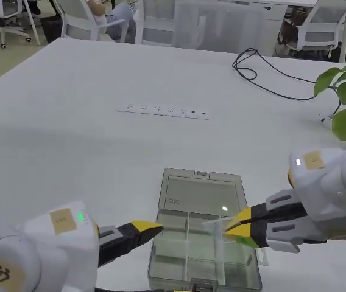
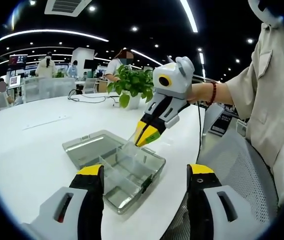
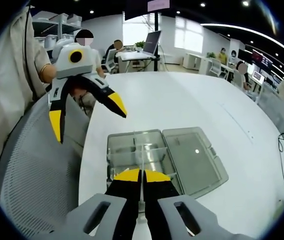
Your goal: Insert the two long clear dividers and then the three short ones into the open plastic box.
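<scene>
The right gripper [image 1: 237, 226] comes in from the right side of the box [image 1: 203, 196] and slopes down over its right half. Its jaws are pinched together on a clear divider [image 1: 214, 238], and the right wrist [image 2: 209, 93] behind it is held level, bare below a beige sleeve [image 2: 262, 85]. The left gripper [image 1: 145, 228] hangs just left of the box with its tips pointed at the left wall. Its jaws are spread wide and hold nothing.
</scene>
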Demonstrator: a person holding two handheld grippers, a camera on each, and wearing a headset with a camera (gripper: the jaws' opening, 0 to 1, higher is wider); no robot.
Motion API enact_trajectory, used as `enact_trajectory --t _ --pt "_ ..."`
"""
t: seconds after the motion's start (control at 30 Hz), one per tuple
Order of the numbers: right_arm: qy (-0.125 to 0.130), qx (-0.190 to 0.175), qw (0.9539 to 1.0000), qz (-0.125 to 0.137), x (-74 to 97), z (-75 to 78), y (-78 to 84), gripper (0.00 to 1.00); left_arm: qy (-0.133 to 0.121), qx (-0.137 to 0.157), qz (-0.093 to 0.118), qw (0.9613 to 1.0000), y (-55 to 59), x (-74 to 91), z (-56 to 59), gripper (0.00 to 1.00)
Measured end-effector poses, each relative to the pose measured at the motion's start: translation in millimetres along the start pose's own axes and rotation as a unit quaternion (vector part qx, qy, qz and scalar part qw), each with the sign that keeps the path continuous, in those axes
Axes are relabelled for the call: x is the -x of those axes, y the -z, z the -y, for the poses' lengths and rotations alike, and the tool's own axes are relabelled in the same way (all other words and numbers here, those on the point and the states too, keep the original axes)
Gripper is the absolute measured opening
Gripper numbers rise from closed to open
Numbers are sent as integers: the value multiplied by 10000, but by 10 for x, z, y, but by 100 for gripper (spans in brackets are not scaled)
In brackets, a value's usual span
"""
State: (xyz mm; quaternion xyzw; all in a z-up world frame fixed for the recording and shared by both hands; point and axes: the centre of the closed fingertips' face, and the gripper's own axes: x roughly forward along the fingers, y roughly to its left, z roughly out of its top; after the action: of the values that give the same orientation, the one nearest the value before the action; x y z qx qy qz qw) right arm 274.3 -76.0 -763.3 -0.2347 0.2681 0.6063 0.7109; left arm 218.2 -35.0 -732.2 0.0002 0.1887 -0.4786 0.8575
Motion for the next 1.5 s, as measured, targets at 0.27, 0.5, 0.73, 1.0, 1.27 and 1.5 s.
enact_trajectory --t 0.27,0.5,0.73,1.0,1.27,1.5 --pt "-4 -24 10000 -79 -10 4 54 2 -6 -10 -14 10000 1 2 -4 67" --pt "-6 -44 10000 -63 -26 12 53 2 0 1 -9 10000 -8 0 3 66" --pt "-37 -44 9997 -250 -51 16 31 3 -15 -12 -5 10000 -21 11 -9 66" --pt "-128 246 9985 -475 -119 -10 -9 2 -31 -24 -5 10000 -23 10 -21 66" --pt "-282 586 9960 -618 -233 -52 -31 2 -58 21 7 10000 -16 15 -35 66" --pt "-349 654 9950 -665 -256 -55 -25 2 -75 49 -21 10000 21 30 -68 66"
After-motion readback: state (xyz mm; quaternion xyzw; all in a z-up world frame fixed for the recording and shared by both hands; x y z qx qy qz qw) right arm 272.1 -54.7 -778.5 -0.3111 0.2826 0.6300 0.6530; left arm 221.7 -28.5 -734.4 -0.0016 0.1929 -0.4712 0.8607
